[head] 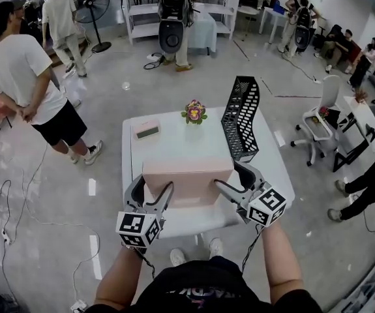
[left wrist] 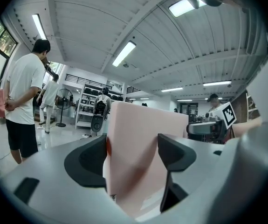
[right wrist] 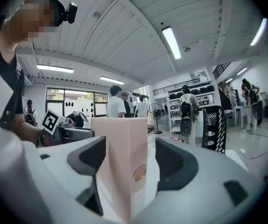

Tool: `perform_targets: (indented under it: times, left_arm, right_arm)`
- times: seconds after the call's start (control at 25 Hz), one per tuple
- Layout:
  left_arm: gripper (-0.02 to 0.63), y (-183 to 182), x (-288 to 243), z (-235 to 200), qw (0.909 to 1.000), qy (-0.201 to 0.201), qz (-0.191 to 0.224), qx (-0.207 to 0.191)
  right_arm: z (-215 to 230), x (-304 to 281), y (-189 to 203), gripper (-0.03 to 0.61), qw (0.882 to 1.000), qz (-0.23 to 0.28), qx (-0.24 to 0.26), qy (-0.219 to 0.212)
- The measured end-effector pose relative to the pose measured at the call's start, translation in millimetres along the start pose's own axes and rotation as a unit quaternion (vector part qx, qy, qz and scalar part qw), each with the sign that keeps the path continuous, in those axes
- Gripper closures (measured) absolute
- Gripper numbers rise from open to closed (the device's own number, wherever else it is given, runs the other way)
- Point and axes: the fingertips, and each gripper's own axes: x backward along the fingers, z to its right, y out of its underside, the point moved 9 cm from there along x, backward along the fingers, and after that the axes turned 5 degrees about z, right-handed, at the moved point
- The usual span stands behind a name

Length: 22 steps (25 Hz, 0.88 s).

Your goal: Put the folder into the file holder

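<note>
A pink box folder (head: 187,178) stands upright on the white table (head: 174,142), broad face toward me. My left gripper (head: 152,186) grips its left end. In the left gripper view both pads lie against the folder (left wrist: 138,157), so this gripper (left wrist: 131,148) is shut on it. My right gripper (head: 233,177) straddles the folder's right end. In the right gripper view the folder (right wrist: 122,162) sits between the jaws of the gripper (right wrist: 130,155), touching one jaw, with a narrow gap at the other. The black mesh file holder (head: 241,119) stands at the table's far right, beyond the right gripper.
A small flower pot (head: 194,111) and a pink clock-like box (head: 147,131) sit at the table's far edge. A person in a white shirt (head: 27,77) stands to the left, and a white office chair (head: 321,126) to the right. More people and shelves are farther back.
</note>
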Motion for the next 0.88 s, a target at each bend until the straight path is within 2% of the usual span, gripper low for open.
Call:
perform_targets:
  times: [0.2, 0.52, 0.64, 0.76, 0.88]
  left_arm:
    - [0.272, -1, 2, 7, 0.9998, -0.018, 0.006, -0.006]
    - [0.282, 1, 10, 16, 0.9979, -0.064, 0.005, -0.01]
    - [0.284, 0, 10, 20, 0.9969, -0.078, 0.005, -0.008]
    - [0.284, -2, 11, 23, 0.9957, -0.092, 0.005, -0.007]
    - [0.284, -3, 13, 26, 0.9948, -0.101, 0.003, -0.008]
  right_arm:
    - [12, -19, -4, 0.261, 0.996, -0.016, 0.005, -0.09]
    - [6, -56, -3, 0.262, 0.974, -0.041, 0.022, -0.22]
    - [1, -61, -1, 0.29, 0.969, -0.037, 0.033, -0.244]
    - [-1, -60, -2, 0.328, 0.966, -0.023, 0.042, -0.252]
    - [-5, -57, -2, 0.341, 0.966, -0.015, 0.044, -0.256]
